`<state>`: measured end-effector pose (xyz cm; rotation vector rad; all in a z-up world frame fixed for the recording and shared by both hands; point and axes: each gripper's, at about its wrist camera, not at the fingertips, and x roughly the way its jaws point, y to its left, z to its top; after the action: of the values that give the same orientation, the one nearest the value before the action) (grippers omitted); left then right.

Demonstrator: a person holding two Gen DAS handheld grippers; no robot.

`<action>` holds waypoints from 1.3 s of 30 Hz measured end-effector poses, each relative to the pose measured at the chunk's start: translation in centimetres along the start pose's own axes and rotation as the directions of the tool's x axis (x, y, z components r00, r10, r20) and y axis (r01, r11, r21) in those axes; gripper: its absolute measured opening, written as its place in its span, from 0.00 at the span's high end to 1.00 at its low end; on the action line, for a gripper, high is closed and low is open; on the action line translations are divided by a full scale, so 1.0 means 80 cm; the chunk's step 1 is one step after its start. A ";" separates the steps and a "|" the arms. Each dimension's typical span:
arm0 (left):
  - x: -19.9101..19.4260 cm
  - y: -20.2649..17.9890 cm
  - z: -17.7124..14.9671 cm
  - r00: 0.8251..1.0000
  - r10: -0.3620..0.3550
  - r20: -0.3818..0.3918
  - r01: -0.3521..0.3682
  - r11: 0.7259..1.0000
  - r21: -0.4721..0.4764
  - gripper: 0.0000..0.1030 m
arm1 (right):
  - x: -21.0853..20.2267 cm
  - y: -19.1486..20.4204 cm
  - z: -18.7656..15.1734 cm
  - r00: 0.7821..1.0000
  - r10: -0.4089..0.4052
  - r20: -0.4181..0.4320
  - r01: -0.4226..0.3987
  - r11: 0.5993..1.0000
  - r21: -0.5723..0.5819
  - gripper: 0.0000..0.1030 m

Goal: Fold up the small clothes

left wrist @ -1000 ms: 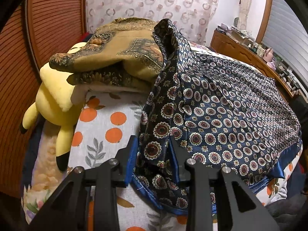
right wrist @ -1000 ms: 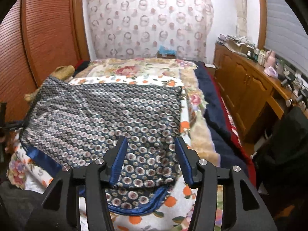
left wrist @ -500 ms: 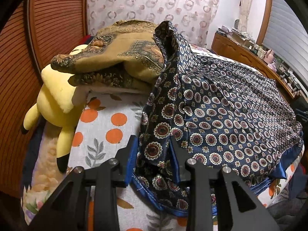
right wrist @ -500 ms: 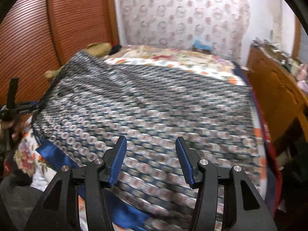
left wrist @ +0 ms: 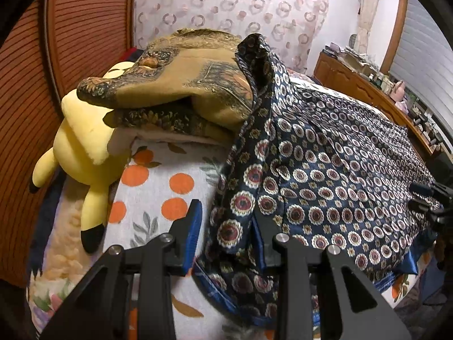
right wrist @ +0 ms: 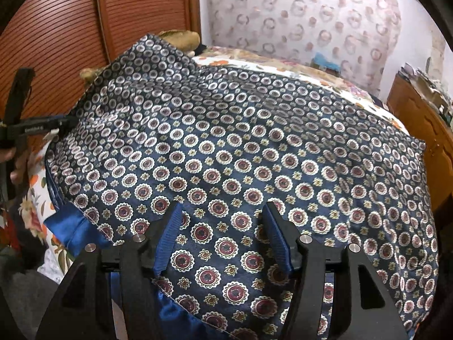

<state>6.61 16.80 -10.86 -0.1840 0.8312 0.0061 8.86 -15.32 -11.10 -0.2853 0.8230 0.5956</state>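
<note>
A navy satin cloth (left wrist: 325,175) with round medallion print and a plain blue hem lies spread over the bed; it fills the right wrist view (right wrist: 240,147). My left gripper (left wrist: 228,235) sits at the cloth's left edge, jaws apart, with a fold of the cloth lying between the fingers. My right gripper (right wrist: 223,238) is open, low over the cloth near its front hem (right wrist: 70,226). The right gripper shows at the right edge of the left wrist view (left wrist: 433,198); the left one shows at the left of the right wrist view (right wrist: 25,127).
A yellow plush toy (left wrist: 82,147) lies at the bed's left side under brown patterned cushions (left wrist: 181,85). An orange-print bed sheet (left wrist: 158,187) shows beside the cloth. A wooden slatted wardrobe (right wrist: 56,28) stands left; a cluttered wooden dresser (left wrist: 368,79) stands right.
My right gripper has swung left and come down closer to the cloth's front-left area. My left gripper has stayed at the left edge.
</note>
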 end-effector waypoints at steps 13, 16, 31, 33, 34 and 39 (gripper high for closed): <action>0.027 -0.004 0.031 1.000 -0.025 -0.008 0.026 0.998 0.050 0.70 | 0.002 0.005 -0.006 1.000 -0.007 -0.003 0.007 1.000 -0.014 0.37; 0.023 -0.008 0.032 0.993 -0.118 -0.007 0.118 0.992 0.050 0.97 | 0.004 0.007 -0.004 1.000 -0.007 -0.006 0.007 1.000 -0.017 0.37; -0.051 -0.121 0.089 0.953 -0.271 0.133 0.244 0.951 0.191 1.00 | -0.048 -0.052 -0.021 0.997 -0.024 0.067 0.017 0.994 0.104 0.45; -0.053 -0.143 0.099 0.945 -0.299 0.133 0.267 0.939 0.216 1.00 | -0.063 -0.066 -0.027 0.996 -0.039 0.082 0.029 0.992 0.121 0.45; -0.052 -0.157 0.105 0.940 -0.316 0.127 0.281 0.931 0.233 1.00 | -0.070 -0.073 -0.029 0.995 -0.049 0.089 0.037 0.991 0.130 0.45; -0.049 -0.232 0.130 0.914 -0.394 0.096 0.349 0.885 0.308 1.00 | -0.108 -0.108 -0.045 0.986 -0.105 0.127 0.081 0.981 0.178 0.46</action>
<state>13.03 0.50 1.85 -0.0667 0.6196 -0.4567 7.24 -27.20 -6.81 -0.1233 0.7201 0.4476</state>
